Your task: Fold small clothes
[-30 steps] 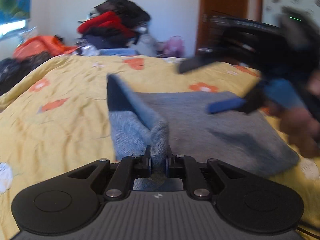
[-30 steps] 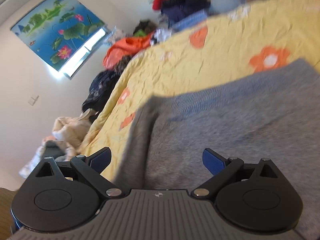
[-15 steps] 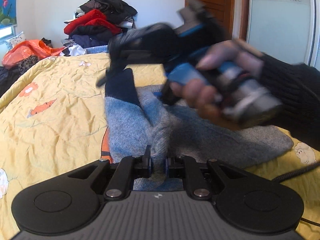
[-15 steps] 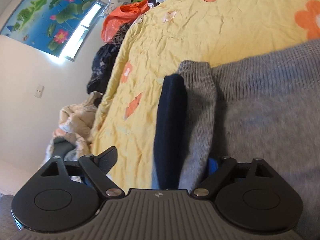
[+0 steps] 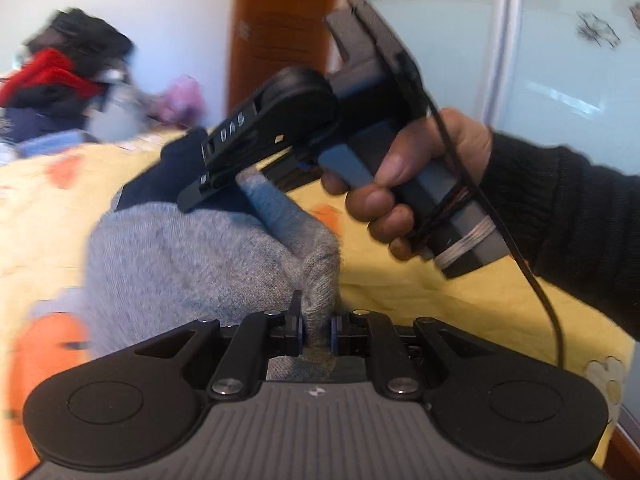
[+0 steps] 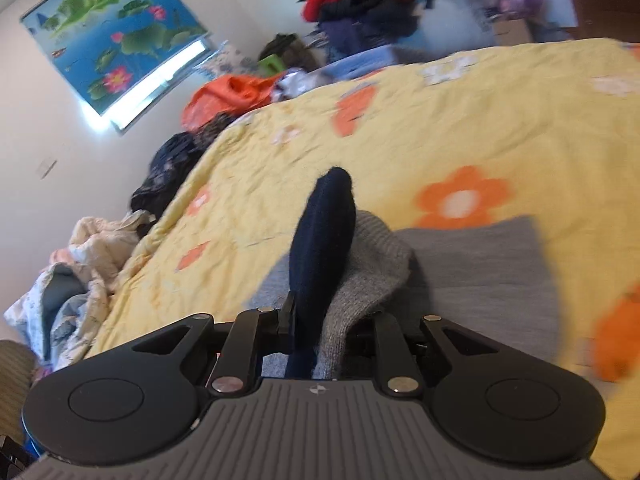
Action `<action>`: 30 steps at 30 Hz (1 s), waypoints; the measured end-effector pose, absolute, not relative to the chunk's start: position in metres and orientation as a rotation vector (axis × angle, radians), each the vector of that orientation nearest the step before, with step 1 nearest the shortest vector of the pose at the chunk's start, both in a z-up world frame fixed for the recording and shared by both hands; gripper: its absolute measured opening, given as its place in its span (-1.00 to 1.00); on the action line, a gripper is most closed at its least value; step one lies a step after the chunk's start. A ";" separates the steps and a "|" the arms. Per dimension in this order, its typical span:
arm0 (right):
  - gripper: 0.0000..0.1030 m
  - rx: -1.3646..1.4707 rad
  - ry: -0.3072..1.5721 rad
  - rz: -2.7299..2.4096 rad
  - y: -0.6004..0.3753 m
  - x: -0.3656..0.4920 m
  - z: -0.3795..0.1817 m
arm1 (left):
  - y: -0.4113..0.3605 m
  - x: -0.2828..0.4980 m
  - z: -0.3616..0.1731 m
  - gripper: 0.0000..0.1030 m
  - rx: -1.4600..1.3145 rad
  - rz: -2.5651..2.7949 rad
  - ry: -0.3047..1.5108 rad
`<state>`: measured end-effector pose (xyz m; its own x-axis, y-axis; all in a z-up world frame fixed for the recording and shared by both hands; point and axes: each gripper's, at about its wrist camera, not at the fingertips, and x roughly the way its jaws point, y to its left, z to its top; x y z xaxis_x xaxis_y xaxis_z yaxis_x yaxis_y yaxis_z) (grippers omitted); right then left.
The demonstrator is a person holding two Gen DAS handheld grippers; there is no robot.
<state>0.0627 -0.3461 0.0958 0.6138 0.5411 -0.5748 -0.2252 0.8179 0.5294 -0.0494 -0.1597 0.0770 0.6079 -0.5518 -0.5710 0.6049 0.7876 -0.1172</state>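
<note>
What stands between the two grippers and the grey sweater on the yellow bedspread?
Nothing visible. The left gripper is shut on a fold of the grey sweater. The right gripper is closing, with the sweater's navy cuff and grey knit already between its jaws.

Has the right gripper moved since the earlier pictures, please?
Yes. In the left wrist view the right gripper has come from the right onto the grey sweater's navy cuff, its fingers closing.

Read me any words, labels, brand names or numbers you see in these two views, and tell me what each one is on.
"DAS": white letters on the black side arm of the right gripper, seen in the left wrist view; blur may hide more characters.
Small white logo mark on each camera's own grey gripper body: a symbol, no letters.
Lotus picture on the wall: no readable text.
</note>
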 end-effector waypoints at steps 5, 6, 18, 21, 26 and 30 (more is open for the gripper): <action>-0.57 0.487 0.829 0.322 -0.396 0.051 0.052 | -0.197 -0.042 0.042 -0.78 0.147 -0.703 0.727; -0.54 0.537 0.819 0.317 -0.401 0.049 0.045 | -0.197 -0.042 0.039 -0.76 0.159 -0.702 0.731; 0.27 0.656 0.647 0.272 -0.419 0.043 0.059 | -0.070 -0.044 0.077 0.66 -0.018 -0.620 0.587; 0.08 0.651 0.683 0.260 -0.409 0.058 0.046 | -0.063 -0.023 0.069 0.65 -0.059 -0.519 0.654; -0.72 0.531 0.619 0.251 -0.396 0.062 0.059 | -0.066 -0.023 0.062 0.65 -0.058 -0.531 0.675; -0.65 0.592 0.647 0.231 -0.408 0.072 0.051 | -0.073 -0.033 0.050 0.65 -0.031 -0.556 0.672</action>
